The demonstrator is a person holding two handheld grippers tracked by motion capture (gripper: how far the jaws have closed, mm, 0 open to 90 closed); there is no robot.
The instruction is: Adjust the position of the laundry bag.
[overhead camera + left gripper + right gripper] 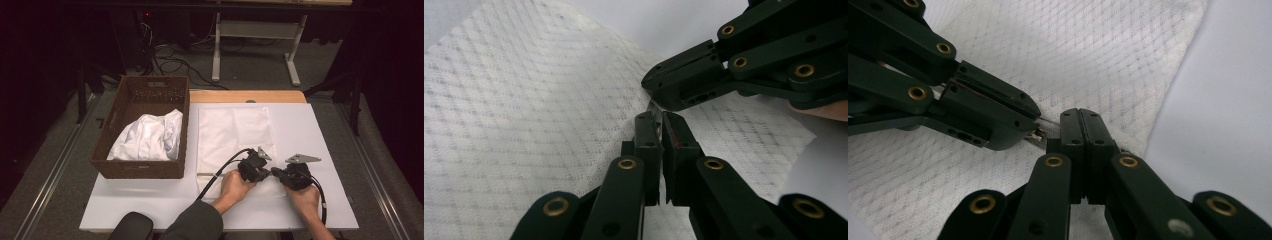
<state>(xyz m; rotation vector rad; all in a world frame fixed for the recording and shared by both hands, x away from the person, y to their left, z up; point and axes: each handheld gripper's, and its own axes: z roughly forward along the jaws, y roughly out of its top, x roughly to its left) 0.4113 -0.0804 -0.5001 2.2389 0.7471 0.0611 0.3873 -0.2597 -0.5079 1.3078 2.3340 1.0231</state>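
High view looks down; both gripper views closely share the white cloth [524, 125]

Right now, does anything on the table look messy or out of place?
Only the white cloth in the wicker basket: it sits crumpled, bunched toward the right wall. The mesh bag lies flat and square on the table.

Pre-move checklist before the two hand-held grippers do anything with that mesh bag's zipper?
1. Left hand-held gripper jaws shut: ok.
2. Right hand-held gripper jaws shut: ok.
3. Small metal zipper pull sits between the two tips: ok; which one pinches it: cannot tell.
4. White mesh bag lies flat on the white board: ok.
5. Wicker basket with white cloth stands apart from the bag: ok.
6. Zipper open or closed: cannot tell.
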